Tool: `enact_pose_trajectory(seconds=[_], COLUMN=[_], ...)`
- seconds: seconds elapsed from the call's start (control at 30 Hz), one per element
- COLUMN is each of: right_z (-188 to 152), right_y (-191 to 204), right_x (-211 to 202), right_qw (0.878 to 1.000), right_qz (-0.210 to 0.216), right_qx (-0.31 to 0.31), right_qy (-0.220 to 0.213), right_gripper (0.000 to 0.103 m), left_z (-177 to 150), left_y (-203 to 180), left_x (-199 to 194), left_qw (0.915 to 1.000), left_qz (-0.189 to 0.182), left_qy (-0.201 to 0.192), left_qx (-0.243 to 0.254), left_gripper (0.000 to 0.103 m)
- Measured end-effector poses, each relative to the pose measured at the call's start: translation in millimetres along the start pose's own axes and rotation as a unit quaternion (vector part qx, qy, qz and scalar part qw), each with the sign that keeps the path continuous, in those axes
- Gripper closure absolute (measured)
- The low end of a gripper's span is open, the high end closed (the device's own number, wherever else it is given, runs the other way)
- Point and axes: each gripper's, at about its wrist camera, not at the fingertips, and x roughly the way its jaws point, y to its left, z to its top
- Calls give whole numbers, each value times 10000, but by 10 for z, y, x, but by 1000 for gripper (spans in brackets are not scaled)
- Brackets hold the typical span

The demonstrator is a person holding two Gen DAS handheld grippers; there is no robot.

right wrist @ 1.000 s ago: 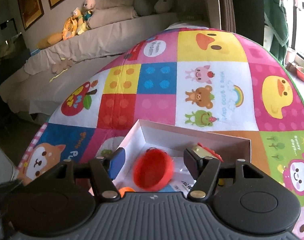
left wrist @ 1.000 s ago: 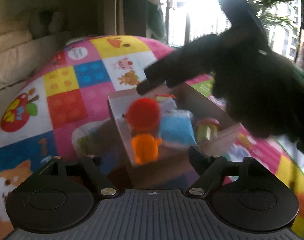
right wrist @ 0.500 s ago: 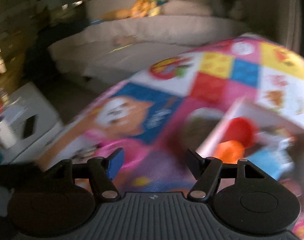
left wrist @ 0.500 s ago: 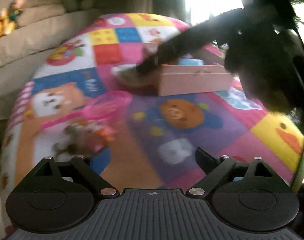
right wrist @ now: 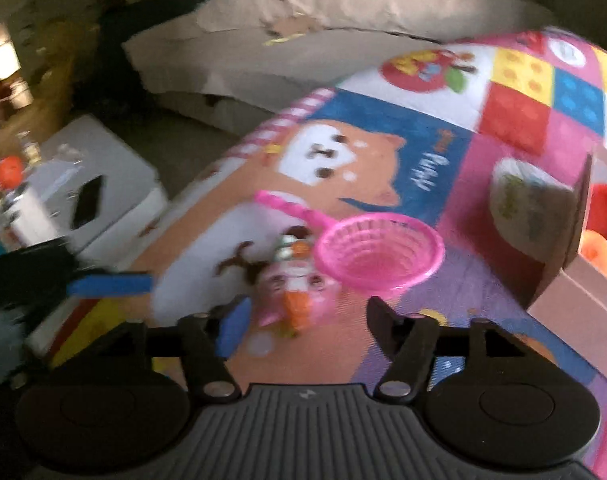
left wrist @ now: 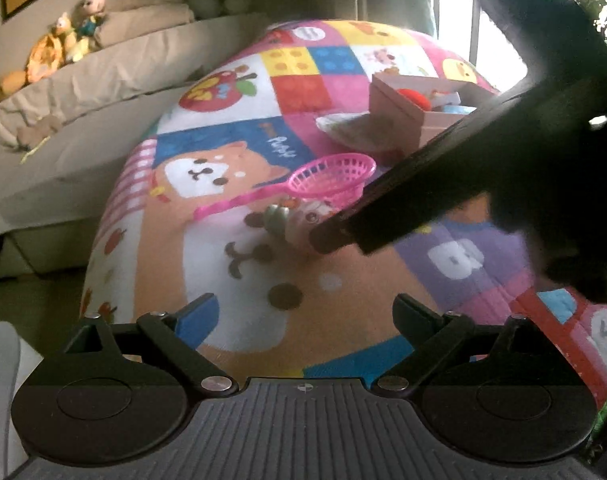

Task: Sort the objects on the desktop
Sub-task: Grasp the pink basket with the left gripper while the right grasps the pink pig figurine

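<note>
The step in hand looks like the reach for the next loose item: the right tongs [right wrist: 303, 320] hang low over the play mat [left wrist: 343, 292] with their fingers spread apart and empty, lined up on a small pink toy [right wrist: 299, 292] that lies just ahead of the tips. A pink strainer [right wrist: 379, 252] sits just behind that toy, its bowl touching or nearly touching it and its handle running away to the left. In the left wrist view the right tongs show as a dark bar coming in from the right, the tip right at the toy beside the strainer. The left tongs [left wrist: 305, 320] are also spread apart and empty, held back over bare mat, well short of both things. The box [left wrist: 419, 120] that already holds a red item and others stands further off on the mat, with a white packet [left wrist: 355, 130] lying against its near side. The next move probably calls for the right tongs to ease forward so the toy sits squarely between the fingers, then close on it without catching the strainer's rim. The right wrist view is blurred, so the toy's exact shape is hard to tell; a grip across its narrower width seems the safer choice.
</note>
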Motion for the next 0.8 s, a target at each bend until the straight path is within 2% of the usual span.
enact_pose_trajectory(seconds=[0.1,0.2,0.33,0.47,0.57,0.6,0.7,0.8], right_z=[24,9,-206,-509,-740,-818,-1098,-1285], right_y=[-31,-45,-161,-461,-686,-752,-953,-1100], right_x=[142,186,6,-303,-592,-679,-906,-1061], right_qw=[10000,10000,10000,9992,9960,9947,9877,9828], right_qz=[8,44,-11,-233,-634,-747,-1234,-1411], right_qx=[66,20,-22,326,618,690,948,1164], right_qy=[-43,27,-1,-47,-133,-172,-179,-245], right_gripper=[37,65,66,67,68,71,71,70], left_z=[12,57,138,283,411,447,571,731], left_y=[16,16,-8,-42,-86,-104,-184,-249], left_x=[-4,4,45,196,278,302,446,714], left_qw=[10000,9999,9993,9983,9973,9964,9921,9886], left_qz=[-11,-13,-116,-106,-130,-183,-249,-207], left_qy=[-32,-66,-124,-160,-237,-272,-316,-256], left_qx=[28,130,325,543,688,784,1189,1471], left_gripper=[4,4,4,4,4,4,4,4])
